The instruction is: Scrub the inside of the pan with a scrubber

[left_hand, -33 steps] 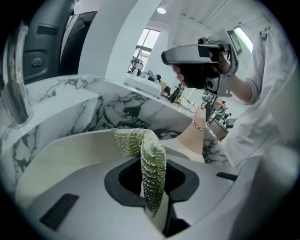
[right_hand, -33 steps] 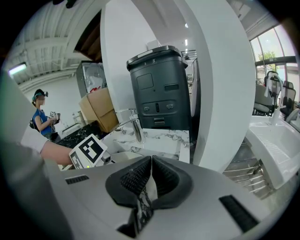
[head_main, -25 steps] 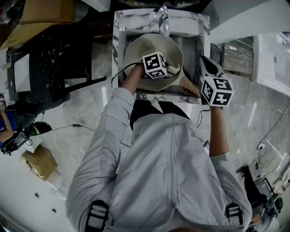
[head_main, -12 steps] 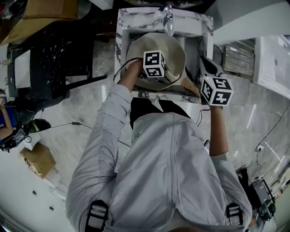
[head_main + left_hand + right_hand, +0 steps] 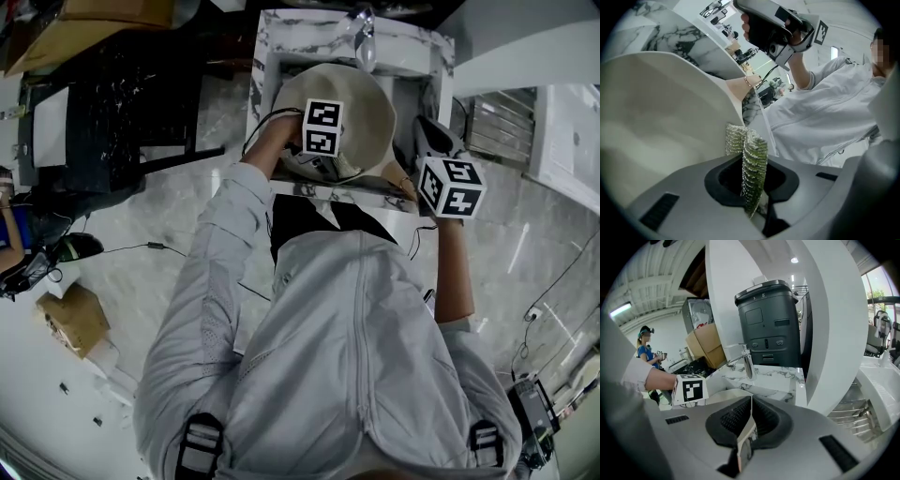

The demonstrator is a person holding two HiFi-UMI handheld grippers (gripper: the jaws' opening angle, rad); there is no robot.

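Observation:
A cream pan [image 5: 370, 112] sits in the marble sink [image 5: 272, 56], its tan handle [image 5: 394, 176] pointing to the near right. My left gripper [image 5: 328, 164] is down inside the pan, shut on a green mesh scrubber [image 5: 752, 164] that presses against the pan's pale inner wall [image 5: 661, 117]. The marker cube hides its jaws in the head view. My right gripper [image 5: 420, 169] is at the sink's right front corner, shut on the thin handle [image 5: 747, 437], which shows edge-on between the jaws. In the left gripper view, the right gripper [image 5: 773, 28] shows above the pan rim.
A chrome faucet [image 5: 361, 37] stands at the back of the sink. A dark machine [image 5: 771, 324] sits behind it, with a white column beside it. A ribbed drain rack [image 5: 487, 117] lies to the right. Another person [image 5: 646, 352] stands far left by cardboard boxes.
The left gripper has slid with the scrubber across the pan's inside towards its near left wall. The right gripper has held still on the handle.

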